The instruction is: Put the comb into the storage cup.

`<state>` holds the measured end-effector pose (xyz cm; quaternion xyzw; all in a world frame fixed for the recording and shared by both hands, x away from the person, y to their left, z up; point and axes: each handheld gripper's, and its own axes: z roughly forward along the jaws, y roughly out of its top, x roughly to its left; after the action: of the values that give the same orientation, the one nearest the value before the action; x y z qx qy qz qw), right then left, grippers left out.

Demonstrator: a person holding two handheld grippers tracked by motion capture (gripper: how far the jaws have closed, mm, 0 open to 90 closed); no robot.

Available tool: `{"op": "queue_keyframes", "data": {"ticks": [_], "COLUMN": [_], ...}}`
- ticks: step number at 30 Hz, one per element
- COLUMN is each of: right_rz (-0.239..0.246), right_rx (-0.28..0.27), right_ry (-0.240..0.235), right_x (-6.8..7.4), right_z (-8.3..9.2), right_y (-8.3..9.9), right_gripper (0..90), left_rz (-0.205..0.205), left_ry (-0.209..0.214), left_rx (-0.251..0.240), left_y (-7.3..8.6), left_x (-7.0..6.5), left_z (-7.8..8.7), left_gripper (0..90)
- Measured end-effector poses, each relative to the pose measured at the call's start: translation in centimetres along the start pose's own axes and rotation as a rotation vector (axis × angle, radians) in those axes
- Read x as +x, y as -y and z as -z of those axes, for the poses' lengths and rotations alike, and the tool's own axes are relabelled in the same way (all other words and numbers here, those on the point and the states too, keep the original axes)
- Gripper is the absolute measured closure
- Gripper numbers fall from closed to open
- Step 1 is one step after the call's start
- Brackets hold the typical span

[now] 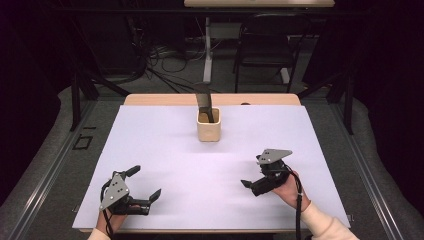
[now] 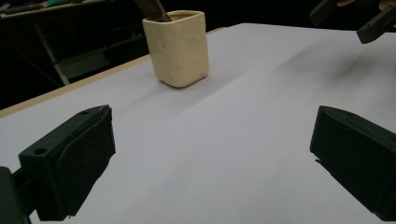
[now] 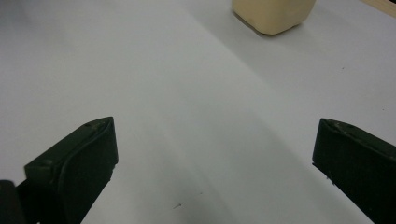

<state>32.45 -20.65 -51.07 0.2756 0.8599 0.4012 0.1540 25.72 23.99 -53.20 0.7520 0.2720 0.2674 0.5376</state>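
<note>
Your left hand-held gripper (image 1: 145,184) sits nearest the camera in the high view, low over the near left part of the white sheet (image 1: 165,150) that covers the table (image 1: 150,99). Its jaws stand wide apart with nothing between them; in the left gripper view you see only bare white sheet in the gap. A grey three-cornered plate (image 1: 114,190) rides on top of it, and your left hand (image 1: 107,222) holds it from behind at the sheet's near edge.

Your right hand-held gripper (image 1: 252,175) hovers over the near right part of the sheet, turned toward the middle of the table. In the right gripper view its two jaws are spread just as wide and hold nothing, with blank sheet between them. Your right hand (image 1: 289,189) wraps its body, a cream sleeve (image 1: 320,225) shows at the wrist, and a black cable (image 1: 299,210) trails back along your forearm.

Well ahead of both grippers, a cream square-sided cup (image 1: 208,125) stands upright on the far middle of the sheet, apart from everything else. A dark tool (image 1: 205,102) stands inside it, leaning slightly and rising above the rim; its lower end is hidden in the cup. In the left gripper view the cup (image 2: 176,46) appears ahead and a little left of the gap between the jaws, with the right gripper's jaw tips showing at the upper right corner. In the right gripper view the cup's base (image 3: 273,14) sits at the top edge, right of centre.

Behind the table, a dark chair (image 1: 265,45) and loose cables (image 1: 165,62) lie on the floor.
</note>
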Motion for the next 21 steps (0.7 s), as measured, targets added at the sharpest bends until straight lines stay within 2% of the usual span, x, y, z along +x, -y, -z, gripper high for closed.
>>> {"op": "queue_keyframes", "data": {"ticks": [15,21], "right_rz": [0.006,0.011], "right_rx": [-0.027,-0.058], "right_ry": [0.016,0.038], "right_x": [0.6,0.8], "right_z": [1.1,1.9], "right_y": [1.9,2.6], "right_gripper": [0.0,0.0], "left_rz": [-0.002,-0.003], "left_ry": [0.000,-0.001], "left_rx": [-0.001,0.000], "left_y": [0.0,0.0], "left_x": [0.0,0.0], "left_z": [0.0,0.0], "left_gripper": [0.0,0.0]}}
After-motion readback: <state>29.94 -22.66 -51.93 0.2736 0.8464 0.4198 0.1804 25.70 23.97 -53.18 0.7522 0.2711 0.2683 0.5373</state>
